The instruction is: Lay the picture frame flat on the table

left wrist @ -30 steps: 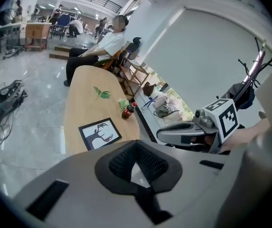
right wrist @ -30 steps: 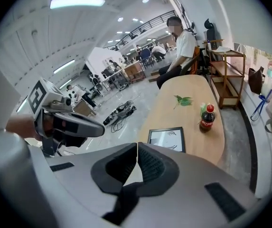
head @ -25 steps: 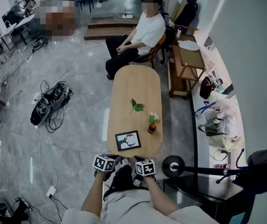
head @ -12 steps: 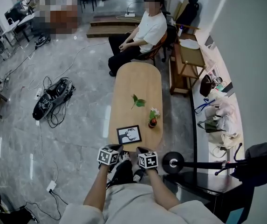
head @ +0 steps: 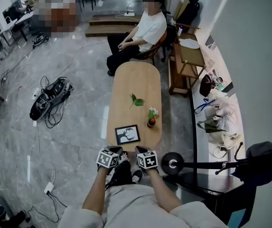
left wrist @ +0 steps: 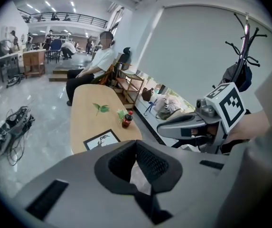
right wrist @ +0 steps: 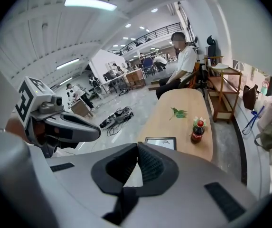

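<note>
Two grippers, one object. The picture frame (head: 127, 134) sits at the near end of the table (head: 138, 77), lower centre of the head view, face up to the camera. In the right gripper view it reads as a low trapezoid (right wrist: 161, 143), so I judge it flat or nearly so, though I cannot rule out a shallow prop behind it.

My left gripper (head: 113, 155) and right gripper (head: 142, 155) hover side by side just below the table's near edge. Both are clenched on nothing, pads together.

To do the step well, I would open the jaws before reaching in. One gripper should take the frame's upper rim while the other steadies its base, so the frame goes down without sliding.

The frame lies close to the table's rounded near edge. The small bottle (head: 151, 122) stands near it, up and to the right, and is easy to knock. The green sprig (head: 136, 100) lies further up the tabletop, and bare wood lies beyond it. A black stand (head: 173, 163) crowds the lower right, beside my right gripper. A seated person (head: 143, 32) occupies the far end.
</note>
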`<state>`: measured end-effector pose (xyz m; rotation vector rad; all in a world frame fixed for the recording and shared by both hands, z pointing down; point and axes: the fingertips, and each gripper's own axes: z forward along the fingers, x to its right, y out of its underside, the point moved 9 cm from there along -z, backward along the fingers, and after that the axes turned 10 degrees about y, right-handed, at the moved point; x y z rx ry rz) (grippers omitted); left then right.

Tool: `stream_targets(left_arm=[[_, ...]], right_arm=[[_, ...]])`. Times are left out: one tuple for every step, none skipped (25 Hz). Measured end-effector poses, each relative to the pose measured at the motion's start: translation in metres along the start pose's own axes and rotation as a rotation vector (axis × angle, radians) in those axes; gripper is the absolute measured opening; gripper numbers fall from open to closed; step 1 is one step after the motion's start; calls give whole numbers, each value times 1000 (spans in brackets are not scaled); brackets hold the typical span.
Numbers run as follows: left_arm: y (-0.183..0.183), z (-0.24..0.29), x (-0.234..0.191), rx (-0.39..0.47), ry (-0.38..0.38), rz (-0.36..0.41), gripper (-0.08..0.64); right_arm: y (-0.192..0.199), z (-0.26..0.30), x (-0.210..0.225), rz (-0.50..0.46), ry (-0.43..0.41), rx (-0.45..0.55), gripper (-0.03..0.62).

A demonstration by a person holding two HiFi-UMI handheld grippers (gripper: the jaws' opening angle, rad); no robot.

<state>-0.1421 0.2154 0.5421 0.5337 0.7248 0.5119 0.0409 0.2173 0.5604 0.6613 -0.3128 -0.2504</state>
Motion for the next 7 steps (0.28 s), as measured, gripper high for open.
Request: stream_targets(left_arm=[[2, 1, 1, -6, -1, 0, 21], [2, 1, 1, -9, -2, -1, 21], [2, 1, 0, -9, -4, -1, 21], [1, 1, 0, -7, -4, -1, 21], [0, 0, 0, -5, -4, 0, 21], [-1, -1, 0, -2, -2, 0, 21], [-2, -2, 0, 0, 0, 1, 21]], right_arm=[[0, -1, 1, -3, 2, 1, 35], [0, -1, 2, -4, 3, 3, 35], [0, 0, 2, -3, 4, 6, 35], [0, 0, 3, 1, 4, 9, 35], [-1, -1, 3, 6, 4, 12, 35], [-1, -2, 3, 12, 4, 15, 34], [-1, -3, 2, 18, 5, 17, 35]])
